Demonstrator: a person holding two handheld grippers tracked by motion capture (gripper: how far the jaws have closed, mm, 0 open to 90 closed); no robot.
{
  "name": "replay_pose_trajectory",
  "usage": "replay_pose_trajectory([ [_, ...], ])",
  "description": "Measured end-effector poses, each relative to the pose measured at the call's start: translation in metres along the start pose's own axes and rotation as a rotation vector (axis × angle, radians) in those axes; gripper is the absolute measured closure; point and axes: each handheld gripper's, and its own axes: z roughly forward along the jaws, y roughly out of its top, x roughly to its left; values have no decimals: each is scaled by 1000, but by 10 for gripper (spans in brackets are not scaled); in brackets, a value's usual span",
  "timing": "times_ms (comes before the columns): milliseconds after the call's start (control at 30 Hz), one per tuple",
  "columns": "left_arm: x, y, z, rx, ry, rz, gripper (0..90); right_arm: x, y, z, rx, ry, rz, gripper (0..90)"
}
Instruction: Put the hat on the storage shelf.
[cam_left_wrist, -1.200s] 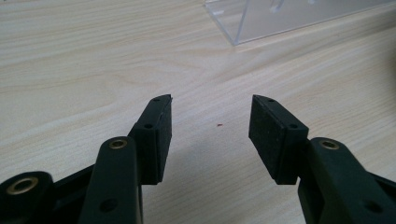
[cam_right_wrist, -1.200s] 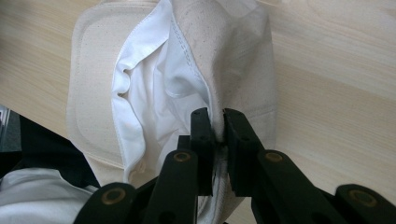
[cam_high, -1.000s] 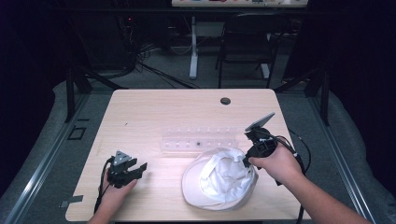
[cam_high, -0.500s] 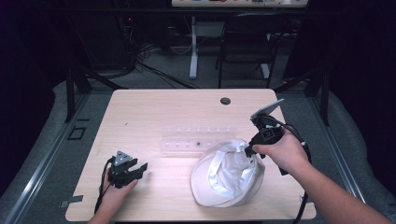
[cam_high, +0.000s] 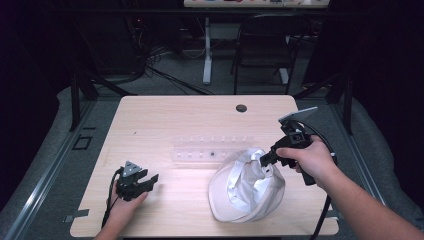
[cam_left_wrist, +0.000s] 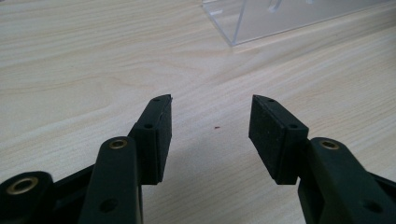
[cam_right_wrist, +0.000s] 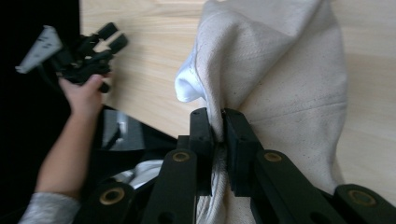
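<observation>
I have the right gripper clamped on a fold of the white cap — in the right gripper view the two pads pinch the cloth tight between them; the cap sits at the near right of the table, its gripped edge lifted while the rest sags onto the wood; just beyond it lies a clear plastic rack. My left gripper rests low at the near left, well apart from the cap; its jaws stand wide with nothing between them, bare tabletop ahead and the corner of the rack farther off.

I judge the cap light and soft — canvas that folds and droops wherever it is not supported, so one pinch will only drag it; it is not fragile or slippery. The stiffer brim or the seamed rim looks the better place to hold; a second grip on the opposite rim with the left would keep it open.
</observation>
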Motion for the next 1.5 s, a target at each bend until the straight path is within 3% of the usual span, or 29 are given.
replay_pose_trajectory([
  [133,1,0,0,3,1,-1,495,0,1,-1,17,84,30,831],
  [400,0,0,0,7,0,0,495,10,4,-8,12,156,32,831],
  [1233,-13,0,-3,-13,-21,36,495,28,29,-40,-115,265,22,831],
  [1500,-21,2,-5,-6,-55,44,496,37,40,-48,-174,321,19,831],
])
